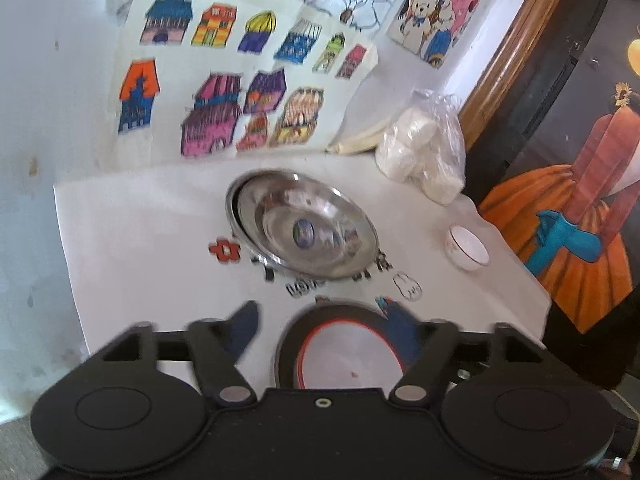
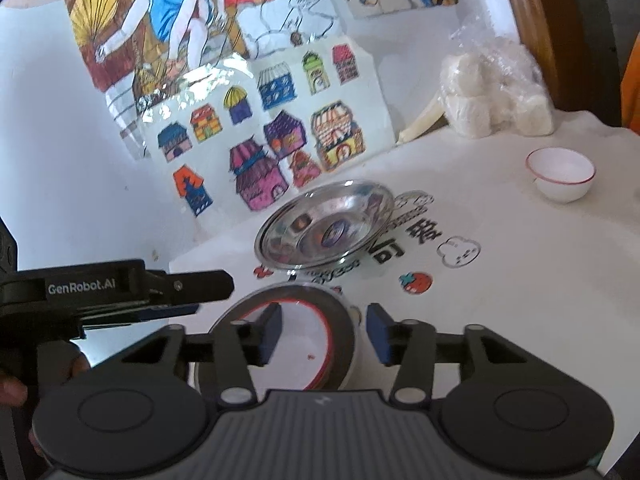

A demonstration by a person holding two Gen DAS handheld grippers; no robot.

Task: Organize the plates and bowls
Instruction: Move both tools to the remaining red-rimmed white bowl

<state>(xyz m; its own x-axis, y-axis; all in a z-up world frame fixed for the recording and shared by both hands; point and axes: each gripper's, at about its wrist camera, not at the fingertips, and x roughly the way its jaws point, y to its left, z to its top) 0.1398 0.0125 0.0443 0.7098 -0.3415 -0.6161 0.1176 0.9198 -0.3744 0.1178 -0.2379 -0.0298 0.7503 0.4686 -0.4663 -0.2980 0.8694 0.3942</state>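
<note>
A black-rimmed dish [image 1: 344, 360] with a red ring and white inside lies on the white tablecloth, close under both grippers. My left gripper [image 1: 324, 332] is open around it; its left finger stands clear of the rim. My right gripper [image 2: 324, 332] is open astride the dish [image 2: 296, 344]'s right rim, one pad over the inside and one outside, neither pressing. The left gripper [image 2: 212, 294] shows side-on at the dish's left edge. Beyond lie stacked steel plates [image 1: 304, 228] [image 2: 328, 228]. A small white bowl [image 1: 468, 248] [image 2: 560, 174] with a red rim stands to the right.
A clear bag of white rolls [image 1: 420, 160] [image 2: 496, 96] sits at the table's back right corner. Coloured drawings [image 1: 224, 112] lean on the wall behind the plates. A dark painting [image 1: 580, 208] stands past the table's right edge.
</note>
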